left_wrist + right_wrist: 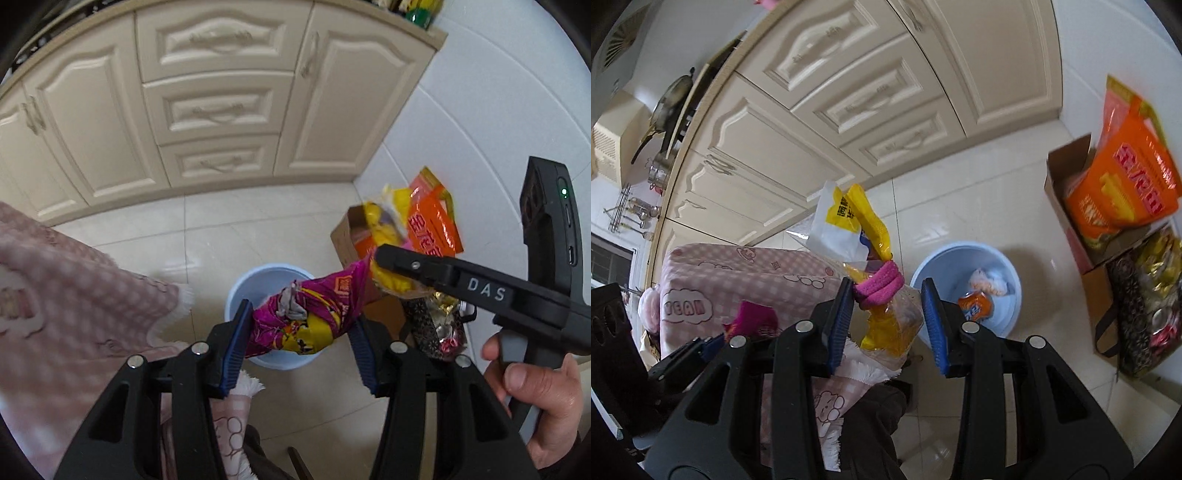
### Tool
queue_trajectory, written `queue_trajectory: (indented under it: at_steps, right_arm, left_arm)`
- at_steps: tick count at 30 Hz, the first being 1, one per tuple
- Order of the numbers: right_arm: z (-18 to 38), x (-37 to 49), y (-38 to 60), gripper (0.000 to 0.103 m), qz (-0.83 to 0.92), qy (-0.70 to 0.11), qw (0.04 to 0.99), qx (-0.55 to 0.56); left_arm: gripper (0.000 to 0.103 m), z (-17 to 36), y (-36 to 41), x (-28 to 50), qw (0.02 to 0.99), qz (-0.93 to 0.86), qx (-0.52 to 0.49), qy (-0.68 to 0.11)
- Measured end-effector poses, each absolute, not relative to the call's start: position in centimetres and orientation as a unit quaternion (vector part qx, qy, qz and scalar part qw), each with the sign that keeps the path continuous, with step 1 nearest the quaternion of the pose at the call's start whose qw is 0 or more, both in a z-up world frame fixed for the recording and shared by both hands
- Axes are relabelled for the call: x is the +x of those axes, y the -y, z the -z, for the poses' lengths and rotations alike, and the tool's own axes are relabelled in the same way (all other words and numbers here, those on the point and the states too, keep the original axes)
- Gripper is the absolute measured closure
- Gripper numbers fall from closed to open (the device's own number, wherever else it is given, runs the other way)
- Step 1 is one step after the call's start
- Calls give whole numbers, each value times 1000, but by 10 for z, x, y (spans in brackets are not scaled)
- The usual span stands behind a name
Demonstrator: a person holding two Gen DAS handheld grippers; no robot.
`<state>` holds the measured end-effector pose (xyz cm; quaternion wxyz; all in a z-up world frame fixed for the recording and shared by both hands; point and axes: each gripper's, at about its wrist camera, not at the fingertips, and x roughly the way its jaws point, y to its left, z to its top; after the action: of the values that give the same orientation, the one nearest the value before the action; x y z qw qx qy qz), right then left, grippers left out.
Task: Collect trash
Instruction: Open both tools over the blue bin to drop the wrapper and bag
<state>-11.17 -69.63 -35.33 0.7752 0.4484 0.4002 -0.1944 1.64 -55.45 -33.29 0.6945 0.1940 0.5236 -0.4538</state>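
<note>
Left claw (299,332), half-open around a crumpled magenta-and-yellow foil wrapper (310,314), and right claw (886,325), half-open around a yellow-and-white plastic bag (849,221), hang above the pale-blue round plastic bin (938,262), apparently for dropping.

The bin (1012,273) is pale blue, holding an orange can (976,308). The wrapper (306,314) is magenta with yellow print; the other bundle (882,325) looks yellow, banded in pink. The cloth (746,280) is pink-checked with cartoon outlines; cabinets (218,110) are cream.
</note>
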Motion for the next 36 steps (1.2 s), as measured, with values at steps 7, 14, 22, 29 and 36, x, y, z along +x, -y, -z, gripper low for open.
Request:
queue_trajectory:
  at_steps: [7, 14, 22, 29, 36]
  right_arm:
    - [366, -123, 706, 13, 216, -373, 762, 484]
    - [344, -128, 695, 6, 235, -366, 772, 464]
    - [296, -122, 672, 6, 232, -347, 798, 434]
    - [232, -107, 636, 6, 211, -320, 836, 392]
    - [180, -83, 596, 6, 181, -301, 868, 352]
  left_arm:
    - [14, 329, 556, 26, 709, 445, 188, -515]
    - [14, 286, 530, 27, 747, 434, 172, -473]
    - [14, 231, 487, 22, 779, 433, 149, -428]
    - [13, 184, 445, 20, 807, 427, 123, -389]
    - [12, 149, 399, 25, 834, 407, 107, -356]
